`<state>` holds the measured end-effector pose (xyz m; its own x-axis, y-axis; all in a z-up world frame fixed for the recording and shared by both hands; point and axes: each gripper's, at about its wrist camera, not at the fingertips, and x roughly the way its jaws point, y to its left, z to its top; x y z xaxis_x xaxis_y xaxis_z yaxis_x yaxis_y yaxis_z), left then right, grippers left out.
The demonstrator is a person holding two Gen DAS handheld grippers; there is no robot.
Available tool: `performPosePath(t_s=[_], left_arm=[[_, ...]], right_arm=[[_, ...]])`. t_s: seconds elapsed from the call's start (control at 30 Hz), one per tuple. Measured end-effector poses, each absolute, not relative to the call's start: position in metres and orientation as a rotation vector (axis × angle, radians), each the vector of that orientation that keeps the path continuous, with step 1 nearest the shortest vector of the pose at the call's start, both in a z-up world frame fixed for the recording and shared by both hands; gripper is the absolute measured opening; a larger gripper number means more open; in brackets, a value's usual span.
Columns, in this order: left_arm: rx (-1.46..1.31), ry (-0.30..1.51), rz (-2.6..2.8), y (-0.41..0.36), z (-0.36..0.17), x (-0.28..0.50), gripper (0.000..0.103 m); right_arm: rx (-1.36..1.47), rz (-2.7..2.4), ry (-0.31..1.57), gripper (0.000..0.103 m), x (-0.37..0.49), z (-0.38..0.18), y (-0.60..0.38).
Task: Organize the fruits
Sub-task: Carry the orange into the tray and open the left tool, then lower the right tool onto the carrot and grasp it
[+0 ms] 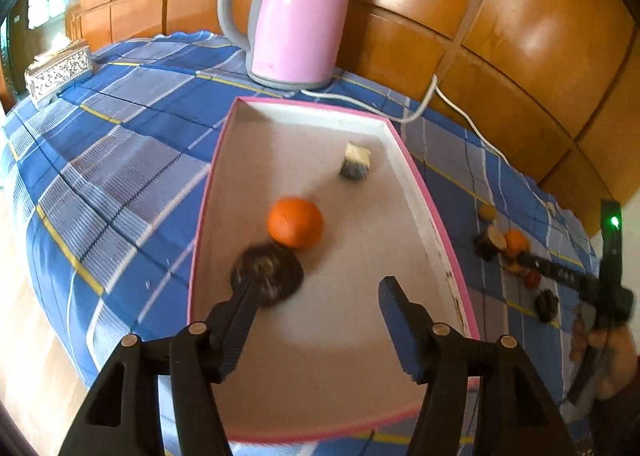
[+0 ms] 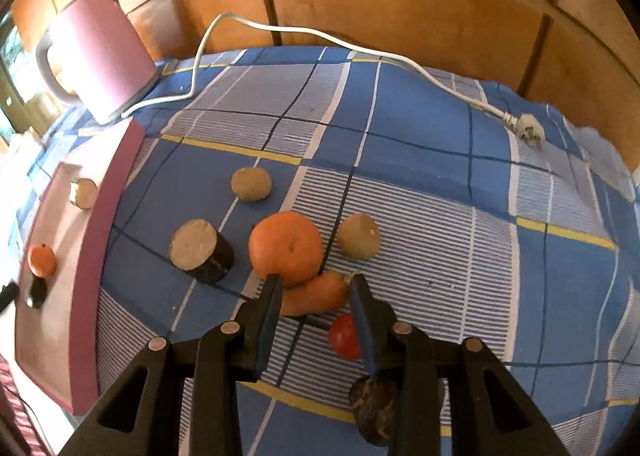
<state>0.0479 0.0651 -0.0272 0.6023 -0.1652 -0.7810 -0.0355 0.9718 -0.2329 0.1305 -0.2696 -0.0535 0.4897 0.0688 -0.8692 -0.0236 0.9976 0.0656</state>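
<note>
A pink-rimmed white box [image 1: 416, 176] lies on the blue plaid cloth. Inside are an orange [image 1: 295, 222], a cut dark-skinned chunk [image 1: 355, 160] and a dark round fruit [image 1: 267, 274], blurred, beside the left finger of my open left gripper [image 1: 320, 292]. In the right wrist view my right gripper [image 2: 316, 288] is open over a carrot-like orange piece [image 2: 316, 294], with a large orange [image 2: 286, 246] just ahead. Nearby lie a cut dark cylinder [image 2: 200, 250], two brownish fruits [image 2: 358, 236] [image 2: 251, 184], a red fruit [image 2: 345, 338] and a dark fruit [image 2: 374, 408].
A pink kettle [image 1: 296, 12] stands behind the box, its white cord [image 2: 360, 48] and plug [image 2: 528, 130] trailing across the cloth. A silver patterned box [image 1: 56, 70] sits at the far left. Wooden panels back the table.
</note>
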Motion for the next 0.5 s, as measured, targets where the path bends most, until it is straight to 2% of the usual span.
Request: performPosePath(t_s=[0.17,0.33,0.5], left_arm=[[-0.211,0.909,-0.089,0.057,-0.023,0.032,0.063],[-0.193,0.91,-0.095,0.051,-0.025,0.022,0.065],[-0.19,0.922,-0.108,0.048,-0.028,0.016,0.066]], right_arm=[[0.04,0.051,1.054,0.037,0.132,-0.053,-0.267],[0.015,0.04,1.025,0.009,0.121,-0.048,-0.265],[0.032,0.089,1.004,0.007,0.106,-0.044,-0.26]])
